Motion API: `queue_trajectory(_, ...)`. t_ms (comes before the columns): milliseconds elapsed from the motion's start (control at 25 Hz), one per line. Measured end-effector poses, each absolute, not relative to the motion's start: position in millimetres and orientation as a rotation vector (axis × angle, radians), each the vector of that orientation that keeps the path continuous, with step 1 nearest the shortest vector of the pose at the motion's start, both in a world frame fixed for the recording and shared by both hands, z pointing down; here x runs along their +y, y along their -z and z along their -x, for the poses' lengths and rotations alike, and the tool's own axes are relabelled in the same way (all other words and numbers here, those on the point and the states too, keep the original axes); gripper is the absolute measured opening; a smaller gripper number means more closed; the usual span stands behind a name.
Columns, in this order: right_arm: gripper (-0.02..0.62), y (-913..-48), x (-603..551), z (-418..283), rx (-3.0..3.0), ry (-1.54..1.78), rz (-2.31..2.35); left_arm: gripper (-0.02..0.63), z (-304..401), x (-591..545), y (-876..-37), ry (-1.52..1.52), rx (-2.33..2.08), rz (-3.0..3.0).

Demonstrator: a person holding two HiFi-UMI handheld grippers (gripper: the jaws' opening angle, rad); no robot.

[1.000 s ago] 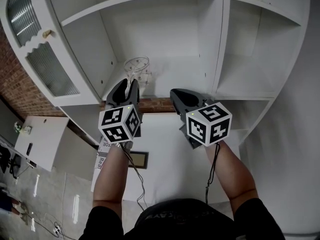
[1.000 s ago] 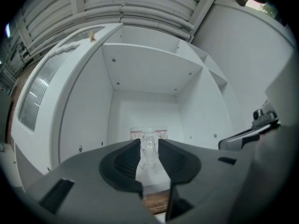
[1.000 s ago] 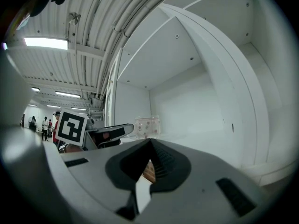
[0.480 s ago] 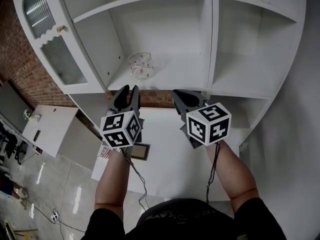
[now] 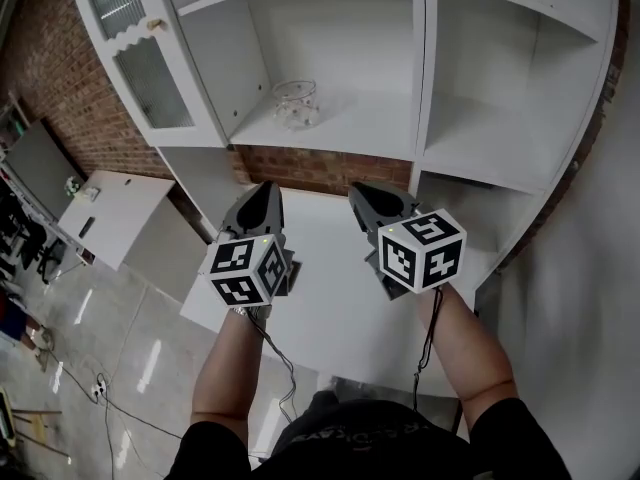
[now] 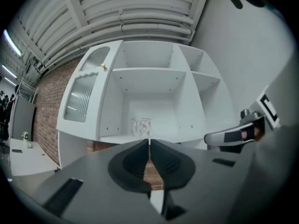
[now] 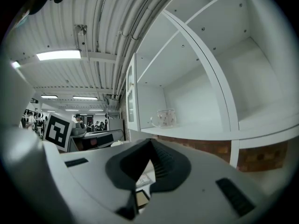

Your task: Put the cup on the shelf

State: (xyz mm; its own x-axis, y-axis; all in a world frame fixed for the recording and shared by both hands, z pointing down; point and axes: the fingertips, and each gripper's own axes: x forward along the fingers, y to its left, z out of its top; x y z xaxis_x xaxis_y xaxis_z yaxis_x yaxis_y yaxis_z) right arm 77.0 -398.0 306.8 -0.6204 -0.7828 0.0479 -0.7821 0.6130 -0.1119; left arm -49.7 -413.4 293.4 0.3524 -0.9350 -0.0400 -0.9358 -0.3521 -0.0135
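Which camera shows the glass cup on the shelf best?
The right gripper view: the cup appears side-on, handle visible. The head view shows it from above; the left gripper view, small and head-on.

The cup was too small in the head view for its printed pattern to be made out. The shelf unit ran off the top edge, as did its glazed door. Small things on the low table at the left could not be identified. In the right gripper view, a printed sheet showed only through the gap below the right gripper, its print unreadable. The far-off people were specks.
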Motion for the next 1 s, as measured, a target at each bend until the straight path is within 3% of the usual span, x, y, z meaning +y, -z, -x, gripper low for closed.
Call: queue_trajectory(1000,0.0,-344,-327,20,2.851,0.338,1.288,0.005,134,-310,-334,0.014,1.822,2.64)
